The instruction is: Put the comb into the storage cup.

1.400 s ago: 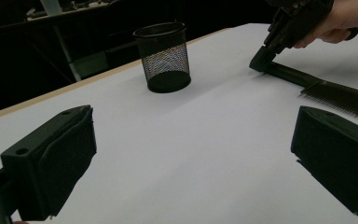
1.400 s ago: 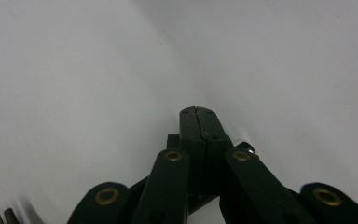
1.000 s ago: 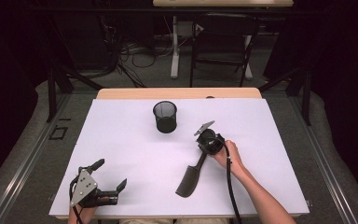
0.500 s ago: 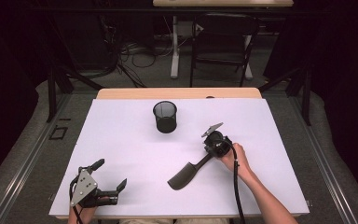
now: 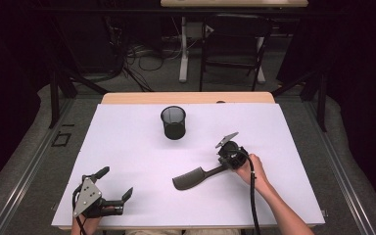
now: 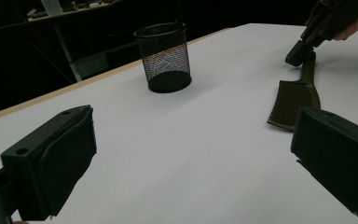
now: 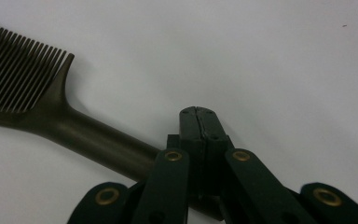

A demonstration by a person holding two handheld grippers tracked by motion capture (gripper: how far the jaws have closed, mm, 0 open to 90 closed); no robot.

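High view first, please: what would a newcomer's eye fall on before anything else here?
Most likely the dark comb lying near the middle of the white table, with the right gripper shut, its jaws down on the end of the comb's handle. Next comes the black mesh cup standing upright farther back. The left gripper rests open at the near left corner.

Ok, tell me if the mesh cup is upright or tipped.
Upright: the mesh cup stands on its base on the table, open mouth up.

The comb's (image 7: 37,100) handle end (under the jaws) is hidden.
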